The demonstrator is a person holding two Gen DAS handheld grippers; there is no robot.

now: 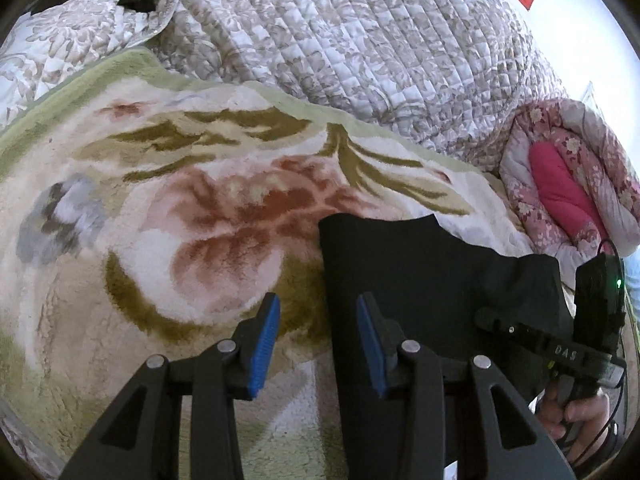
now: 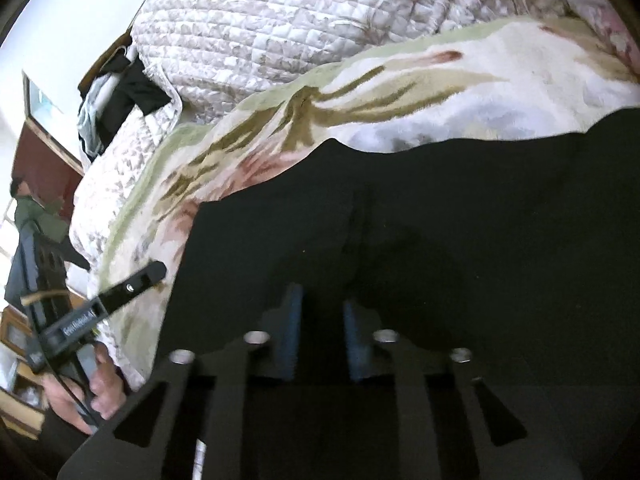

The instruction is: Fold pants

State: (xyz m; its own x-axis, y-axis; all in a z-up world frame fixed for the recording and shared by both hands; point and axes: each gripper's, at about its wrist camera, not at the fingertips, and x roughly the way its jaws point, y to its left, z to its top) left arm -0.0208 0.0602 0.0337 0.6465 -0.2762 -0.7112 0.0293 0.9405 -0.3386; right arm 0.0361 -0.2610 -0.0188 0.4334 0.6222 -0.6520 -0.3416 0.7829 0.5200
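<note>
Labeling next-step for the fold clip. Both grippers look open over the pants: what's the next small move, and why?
Probably lower the left gripper and close it on the left edge of the pants. Its jaws are open and straddle that edge, one pad over the blanket, one over the cloth. The right gripper is open over the pants too, gripping nothing.

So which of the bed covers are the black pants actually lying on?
The plush floral blanket with the green border; the black pants rest on it. The grey quilted cover and pink floral quilt sit behind.
</note>
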